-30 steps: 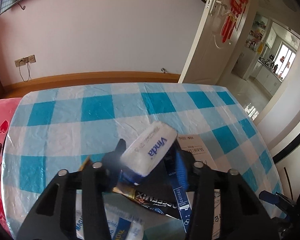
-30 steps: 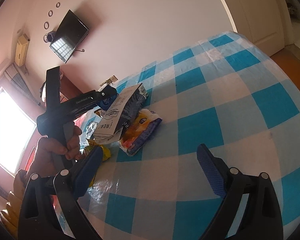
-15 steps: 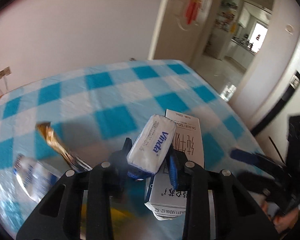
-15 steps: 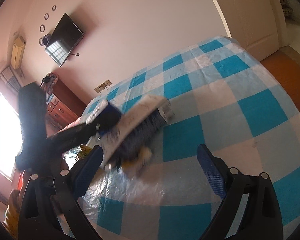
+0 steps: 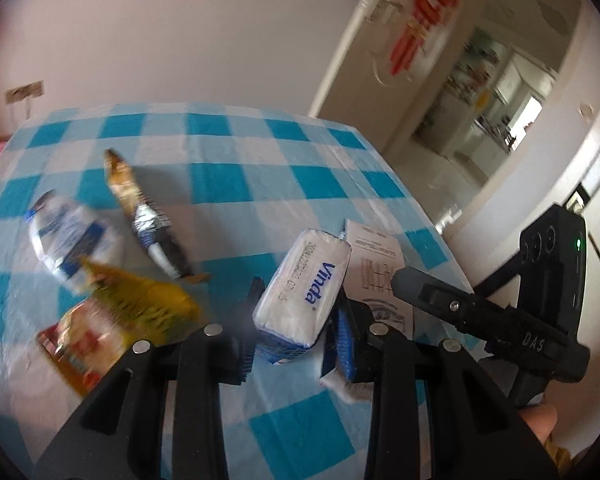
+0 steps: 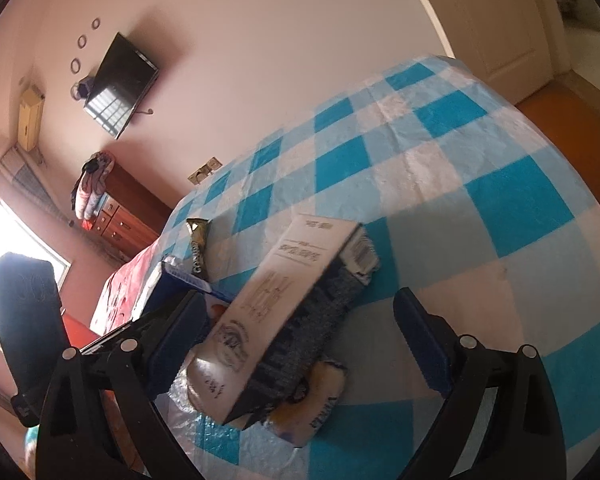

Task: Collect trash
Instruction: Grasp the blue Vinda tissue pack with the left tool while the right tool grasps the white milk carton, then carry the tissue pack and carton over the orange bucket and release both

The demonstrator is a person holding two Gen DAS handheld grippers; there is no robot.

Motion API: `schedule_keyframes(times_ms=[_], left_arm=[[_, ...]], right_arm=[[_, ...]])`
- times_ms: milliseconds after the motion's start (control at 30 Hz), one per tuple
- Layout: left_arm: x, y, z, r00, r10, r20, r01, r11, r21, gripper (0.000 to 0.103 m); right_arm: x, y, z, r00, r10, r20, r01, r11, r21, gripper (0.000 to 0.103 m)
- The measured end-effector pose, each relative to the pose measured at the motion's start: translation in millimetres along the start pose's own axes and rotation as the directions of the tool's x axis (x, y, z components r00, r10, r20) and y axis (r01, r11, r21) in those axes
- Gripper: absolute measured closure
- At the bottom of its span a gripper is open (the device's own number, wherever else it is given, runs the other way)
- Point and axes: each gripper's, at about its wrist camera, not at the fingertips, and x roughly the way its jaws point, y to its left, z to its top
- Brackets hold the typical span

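My left gripper point(image 5: 296, 316) is shut on a white Vinda tissue pack point(image 5: 304, 292) and holds it above the blue-checked table point(image 5: 228, 168). A white carton point(image 5: 380, 264) lies just right of it. In the right wrist view that carton point(image 6: 284, 300) lies on its side between the open fingers of my right gripper point(image 6: 300, 340), over a yellow-and-white wrapper point(image 6: 320, 400). The left gripper's blue pad and tissue pack point(image 6: 172, 280) show at the left there. The right gripper's black body point(image 5: 500, 312) shows at the right of the left wrist view.
More trash lies on the table: a white-and-blue packet point(image 5: 72, 240), a gold-and-black snack wrapper point(image 5: 148, 216), a yellow bag point(image 5: 140, 304) and a red-and-yellow packet point(image 5: 76, 352). An open door point(image 5: 380, 60) is beyond the table. A pink bed point(image 6: 120, 292) is at the table's far side.
My left gripper has swung left with the tissue pack, bringing more wrappers into view. My right gripper has come up to the carton, which now sits between its open fingers.
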Motion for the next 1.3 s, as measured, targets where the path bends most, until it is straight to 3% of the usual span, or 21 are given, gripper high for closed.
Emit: schedule_keyframes(times_ms=[267,567,667,700,867,1300], left_arm=[[-42,12,-5,0.994,0.069,0.079,-0.066,0.997,-0.028,0.069],[-67,29,-24,0.993,0.085,0.083,-0.079,0.994,-0.077,0.069],[-69,34,-31,0.993,0.090,0.078,-0.083,0.992,-0.091,0.069],[-69,36,-33,0.993,0.088,0.077,-0.080,0.992,-0.098,0.069],[-75,43,-41,0.994,0.080,0.076,-0.071,0.991,-0.116,0.069],[-94,57,-56,0.994,0.057,0.096,-0.043,0.989,-0.144,0.069]], right_arm=[[18,28,-3,0.998,-0.064,-0.013,0.062,0.990,-0.131,0.010],[47,53,-11,0.986,-0.152,-0.061,0.130,0.953,-0.275,0.010],[53,64,-17,0.983,-0.172,-0.066,0.138,0.925,-0.353,0.029],[54,67,-19,0.982,-0.173,-0.070,0.136,0.920,-0.368,0.030],[52,67,-20,0.986,-0.152,-0.067,0.117,0.920,-0.375,0.036],[37,74,-24,0.993,-0.118,-0.004,0.107,0.915,-0.388,0.038]])
